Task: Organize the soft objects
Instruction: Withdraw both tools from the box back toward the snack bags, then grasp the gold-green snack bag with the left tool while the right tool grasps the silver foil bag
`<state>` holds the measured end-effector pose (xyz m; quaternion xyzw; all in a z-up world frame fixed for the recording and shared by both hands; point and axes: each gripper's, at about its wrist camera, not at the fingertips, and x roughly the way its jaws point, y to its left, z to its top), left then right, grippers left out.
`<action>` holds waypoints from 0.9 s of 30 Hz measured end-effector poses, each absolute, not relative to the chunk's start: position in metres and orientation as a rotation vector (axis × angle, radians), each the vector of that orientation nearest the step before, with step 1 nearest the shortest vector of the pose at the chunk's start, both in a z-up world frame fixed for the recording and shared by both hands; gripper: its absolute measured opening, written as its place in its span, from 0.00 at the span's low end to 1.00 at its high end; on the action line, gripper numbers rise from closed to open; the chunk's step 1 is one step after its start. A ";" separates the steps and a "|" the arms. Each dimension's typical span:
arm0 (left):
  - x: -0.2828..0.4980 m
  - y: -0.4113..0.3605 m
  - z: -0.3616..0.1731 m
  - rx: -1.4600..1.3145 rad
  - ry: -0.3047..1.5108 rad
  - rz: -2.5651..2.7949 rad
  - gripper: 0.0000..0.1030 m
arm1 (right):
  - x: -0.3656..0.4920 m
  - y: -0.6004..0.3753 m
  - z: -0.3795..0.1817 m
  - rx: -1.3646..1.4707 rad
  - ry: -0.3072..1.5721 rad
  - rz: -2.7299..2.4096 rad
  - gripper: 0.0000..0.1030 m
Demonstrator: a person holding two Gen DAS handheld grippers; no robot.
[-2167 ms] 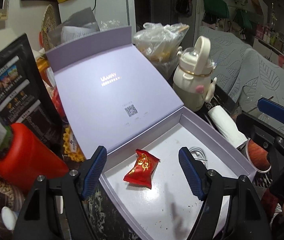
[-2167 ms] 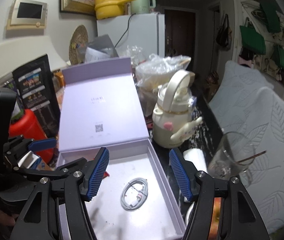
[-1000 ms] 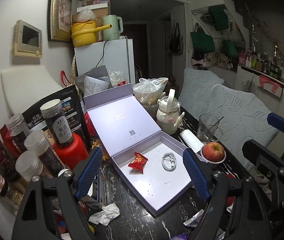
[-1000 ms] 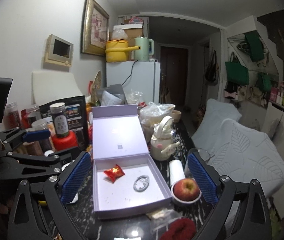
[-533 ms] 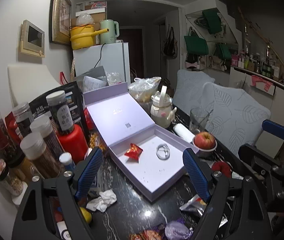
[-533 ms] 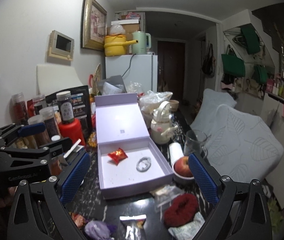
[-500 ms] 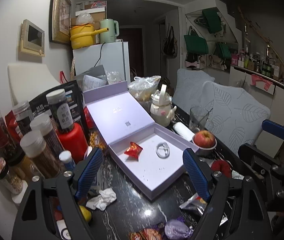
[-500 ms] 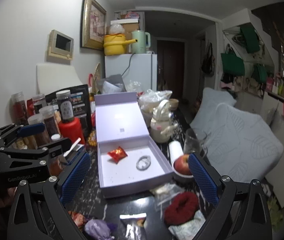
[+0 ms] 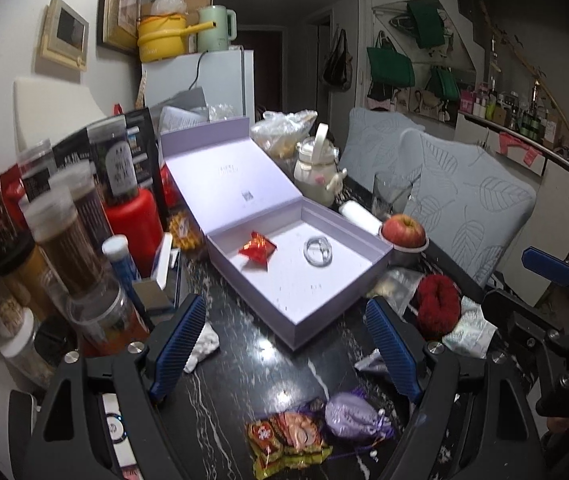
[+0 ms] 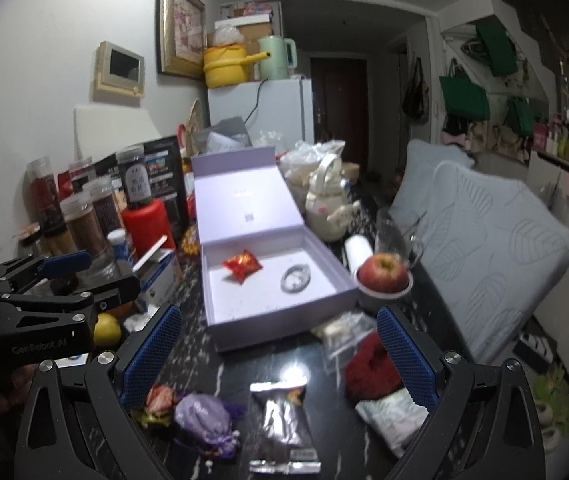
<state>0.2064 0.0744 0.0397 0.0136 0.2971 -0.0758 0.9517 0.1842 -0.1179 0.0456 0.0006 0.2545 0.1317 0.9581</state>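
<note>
Grippers both stand over the near edge of a black marbled table [image 9: 252, 364], jaws wide apart and nothing between them: the left gripper [image 9: 284, 344] and the right gripper [image 10: 280, 356] each show two blue ribbed pads with only tabletop in the gap. An open lilac box [image 9: 324, 300] sits mid-table with its lid [image 9: 228, 176] propped back; inside lie a red candy wrapper [image 9: 257, 249] and a coiled white cable [image 9: 318, 251], apart from each other. Soft items lie loose outside the box. A purple drawstring pouch [image 10: 203, 413] rests on the near table, just beside a crumpled snack packet [image 9: 284, 440]. A silver foil sachet [image 10: 282, 424] lies flat between the right gripper's pads in that view. A red fluffy scrunchie [image 9: 438, 306] sits right of the box, touching a white folded packet [image 9: 469, 330]. A crumpled tissue [image 9: 204, 344] lies near the left pad of the left gripper. An apple [image 10: 383, 272] rests in a small dish just right of the box. Jars and a red bottle [image 9: 132, 220] crowd the left side.
</note>
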 end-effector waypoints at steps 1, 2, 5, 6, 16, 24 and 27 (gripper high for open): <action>0.205 0.075 0.035 0.031 0.612 -0.154 0.80 | 0.184 -0.118 0.041 0.002 0.526 0.268 0.97; 0.204 0.075 0.031 0.034 0.619 -0.153 0.80 | 0.183 -0.117 0.037 0.001 0.535 0.270 0.97; 0.202 0.077 0.018 0.033 0.644 -0.165 0.80 | 0.181 -0.115 0.024 -0.006 0.559 0.280 0.97; 0.200 0.077 0.014 0.034 0.649 -0.169 0.80 | 0.181 -0.114 0.020 -0.007 0.568 0.284 0.97; 0.199 0.078 -0.031 0.023 0.757 -0.235 0.80 | 0.177 -0.109 -0.012 -0.005 0.633 0.313 0.97; 0.207 0.079 -0.066 0.036 0.857 -0.243 0.80 | 0.182 -0.114 -0.032 0.001 0.691 0.294 0.97; 0.211 0.084 -0.078 0.031 0.895 -0.232 0.80 | 0.186 -0.118 -0.037 0.010 0.704 0.283 0.97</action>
